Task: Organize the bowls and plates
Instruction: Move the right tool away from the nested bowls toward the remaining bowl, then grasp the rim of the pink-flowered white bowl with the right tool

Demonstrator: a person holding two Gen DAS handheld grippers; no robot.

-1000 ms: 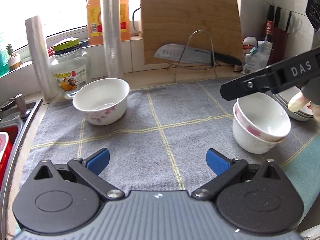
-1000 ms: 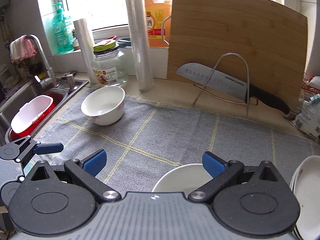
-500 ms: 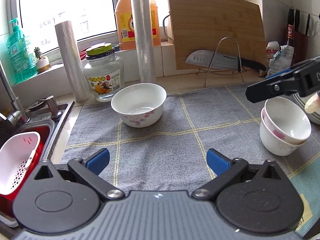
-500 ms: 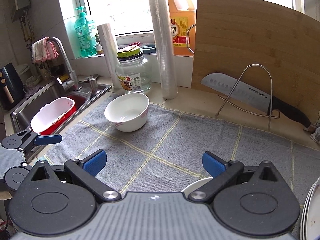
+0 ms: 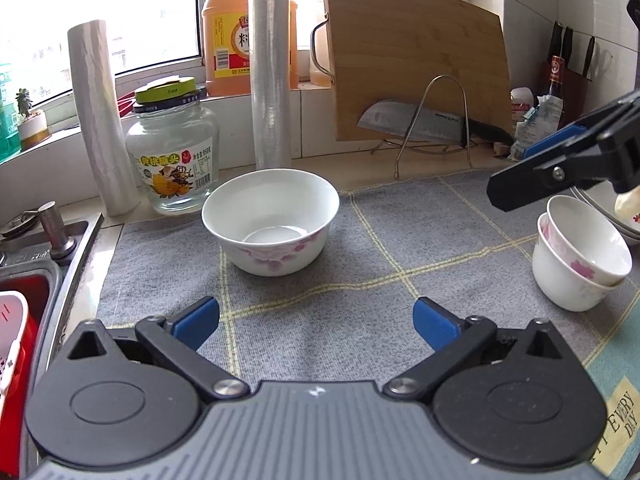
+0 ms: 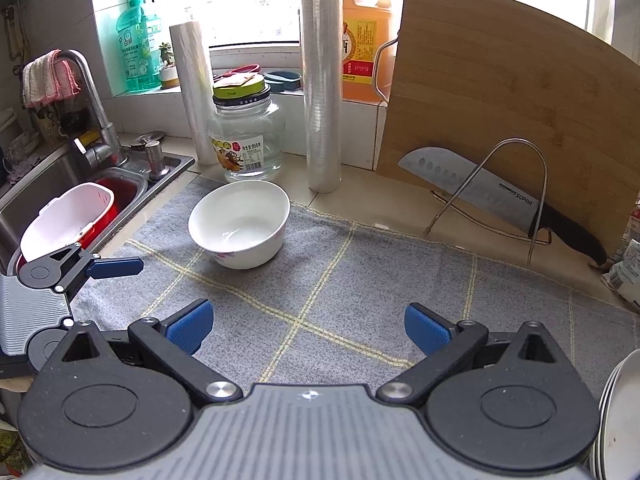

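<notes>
A white bowl with pink flowers [image 5: 271, 222] [image 6: 239, 224] sits alone on the grey checked mat [image 5: 360, 292] [image 6: 360, 280], straight ahead of my left gripper [image 5: 316, 322], which is open and empty. Two stacked white bowls [image 5: 580, 256] stand at the mat's right side. Above them hovers my right gripper [image 5: 532, 168], held by a hand. In its own view the right gripper [image 6: 308, 326] is open with nothing between its fingers. A stack of plates [image 6: 620, 420] shows at the right edge. The left gripper [image 6: 116, 266] appears at the left over the mat's edge.
Behind the lone bowl stand a glass jar [image 5: 174, 148], two film rolls [image 5: 270, 64] and an orange jug [image 5: 240, 28]. A cutting board [image 5: 416, 60] and knife [image 5: 424, 122] lean on a wire rack. A sink [image 6: 60, 184] with a red and white basket lies left.
Both views have closed in on the lone bowl, which now looks larger. The stacked bowls have dropped out of the right wrist view. Both grippers remain open.
</notes>
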